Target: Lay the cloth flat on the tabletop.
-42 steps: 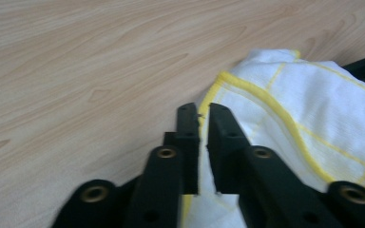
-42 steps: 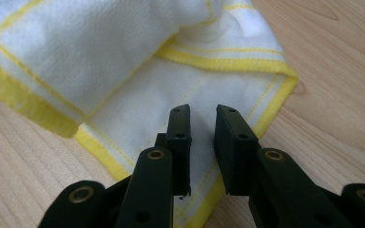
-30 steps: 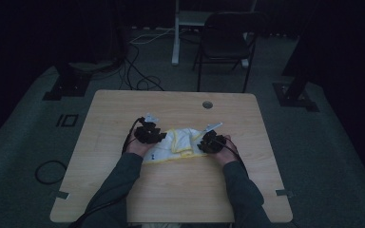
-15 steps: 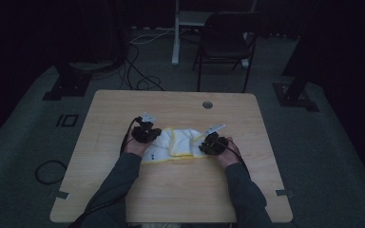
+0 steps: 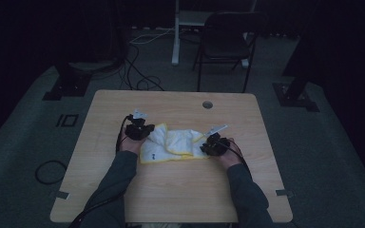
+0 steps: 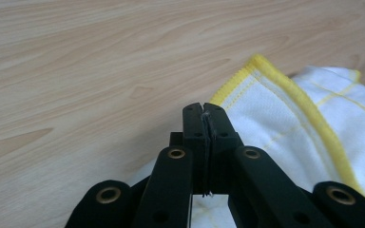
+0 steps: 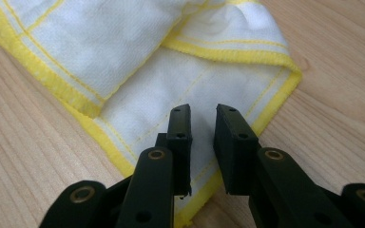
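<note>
A white cloth (image 5: 176,145) with yellow edging lies crumpled and partly folded in the middle of the wooden table (image 5: 171,104). My left gripper (image 5: 140,130) sits at the cloth's far left corner. In the left gripper view its jaws (image 6: 203,109) have just closed and stand pressed together over the yellow hem (image 6: 290,95), with threads of cloth in the seam. My right gripper (image 5: 214,145) is at the cloth's right end. Its jaws (image 7: 203,114) have just closed a little and stand apart above the white cloth (image 7: 123,38), near a yellow corner.
A round cable hole (image 5: 207,104) sits near the table's far edge. Behind the table stand a dark folding chair (image 5: 223,42) and a white post (image 5: 176,33), with cables on the floor (image 5: 138,71). Bare wood lies in front of the cloth.
My left hand has shifted slightly to the left at the cloth's corner. The right hand has stayed where it was.
</note>
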Demonstrator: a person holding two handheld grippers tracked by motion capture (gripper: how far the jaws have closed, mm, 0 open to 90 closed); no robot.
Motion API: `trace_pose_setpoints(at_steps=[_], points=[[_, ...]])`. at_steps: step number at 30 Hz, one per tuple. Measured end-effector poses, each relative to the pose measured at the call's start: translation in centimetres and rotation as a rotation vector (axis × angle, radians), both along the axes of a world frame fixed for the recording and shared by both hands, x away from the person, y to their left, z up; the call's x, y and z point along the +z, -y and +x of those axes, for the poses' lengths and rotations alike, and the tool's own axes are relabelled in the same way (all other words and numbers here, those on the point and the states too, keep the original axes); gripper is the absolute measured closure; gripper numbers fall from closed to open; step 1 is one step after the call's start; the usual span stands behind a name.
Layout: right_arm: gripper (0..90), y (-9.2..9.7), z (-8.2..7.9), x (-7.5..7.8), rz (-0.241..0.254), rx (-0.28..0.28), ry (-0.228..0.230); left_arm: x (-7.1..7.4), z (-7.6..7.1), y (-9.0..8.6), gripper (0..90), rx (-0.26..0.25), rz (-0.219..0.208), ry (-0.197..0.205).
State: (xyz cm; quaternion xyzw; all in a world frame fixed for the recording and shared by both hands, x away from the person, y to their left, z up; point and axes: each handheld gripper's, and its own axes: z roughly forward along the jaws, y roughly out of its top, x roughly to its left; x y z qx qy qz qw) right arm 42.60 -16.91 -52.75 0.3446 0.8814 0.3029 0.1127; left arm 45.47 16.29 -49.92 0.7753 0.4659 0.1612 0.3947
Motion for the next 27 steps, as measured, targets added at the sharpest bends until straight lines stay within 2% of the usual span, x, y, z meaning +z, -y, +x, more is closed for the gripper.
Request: trace_pose_setpoints(at_steps=[10, 18, 23, 25, 27], points=[[79.5, 0.5, -0.8, 0.3, -0.032, 0.019, -0.022, -0.5, 0.8, -2.2, 89.8, 0.097, -0.038, -0.014], [81.3, 1.4, -2.4, 0.4, -0.039, 0.053, -0.036, -0.7, 1.2, -2.8, 89.9, 0.127, -0.03, -0.028], [82.8, 1.6, -3.2, 0.5, -0.065, 0.071, -0.046, -1.5, 1.7, -3.0, 89.8, 0.164, -0.015, -0.068], [83.2, 1.5, -3.3, 0.6, -0.076, 0.076, -0.044, -2.1, 2.2, -3.1, 89.8, 0.19, -0.006, -0.101], [83.1, 1.4, -3.4, 0.6, -0.081, 0.075, -0.044, -2.3, 2.3, -3.1, 89.5, 0.198, -0.007, -0.11]])
